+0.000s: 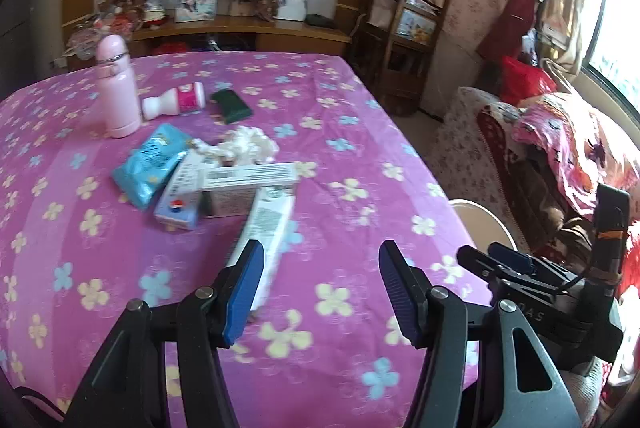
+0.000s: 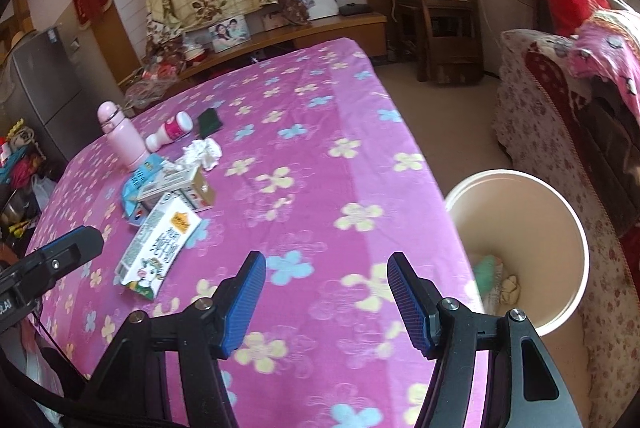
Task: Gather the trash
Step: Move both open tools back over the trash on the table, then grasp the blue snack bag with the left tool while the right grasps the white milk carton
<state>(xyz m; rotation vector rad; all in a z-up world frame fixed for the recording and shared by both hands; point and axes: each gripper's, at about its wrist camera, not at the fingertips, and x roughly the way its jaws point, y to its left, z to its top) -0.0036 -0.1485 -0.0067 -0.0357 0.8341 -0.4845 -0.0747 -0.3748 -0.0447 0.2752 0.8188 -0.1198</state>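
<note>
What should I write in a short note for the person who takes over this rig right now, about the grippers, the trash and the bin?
Left gripper: open, empty, above the table near the carton.
Right gripper: open, empty, at the table edge next to the bin.
On the flowered tablecloth: milk carton, small boxes, blue packet, crumpled tissue, small pink-and-white bottle, dark green item, upright pink flask.
Done: the cream bin on the floor already holds some trash.
Left: bin the table trash.

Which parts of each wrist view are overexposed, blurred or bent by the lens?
Left wrist view: the window is blown out white, and the milk carton looks smeared. Right wrist view: the waste bin rim and table edge curve with fisheye distortion; dark vignette fills the corners.
</note>
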